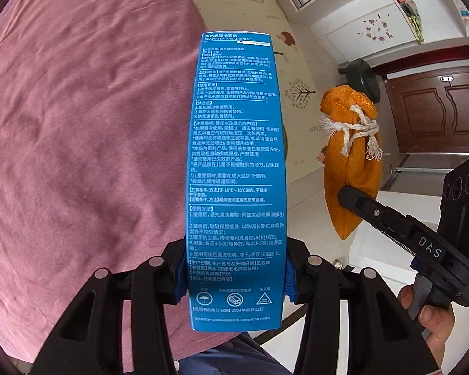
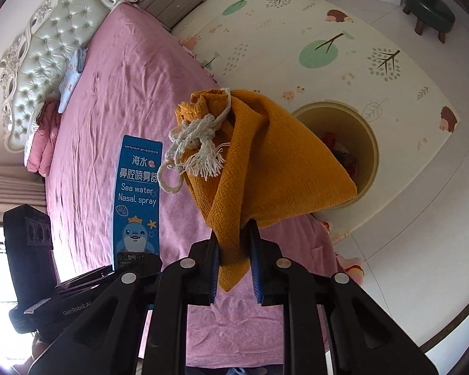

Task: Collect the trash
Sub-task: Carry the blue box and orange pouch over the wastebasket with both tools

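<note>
My left gripper [image 1: 234, 284] is shut on a tall blue nasal spray box [image 1: 236, 172], held upright above the pink bed; the box also shows in the right wrist view [image 2: 137, 197]. My right gripper [image 2: 234, 268] is shut on a corner of an orange drawstring pouch [image 2: 265, 156] with a white cord, held in the air. The pouch [image 1: 350, 162] and the right gripper [image 1: 350, 195] also show in the left wrist view, to the right of the box. A round cream trash bin [image 2: 364, 143] stands on the floor mat, behind the pouch, with trash inside.
The pink bed [image 2: 115, 109] lies below both grippers, with a tufted headboard [image 2: 43, 53] and pillows at its far end. A patterned play mat [image 2: 328, 40] covers the floor. A green stool [image 2: 428, 9] stands far right. A brown door [image 1: 437, 109] is beyond.
</note>
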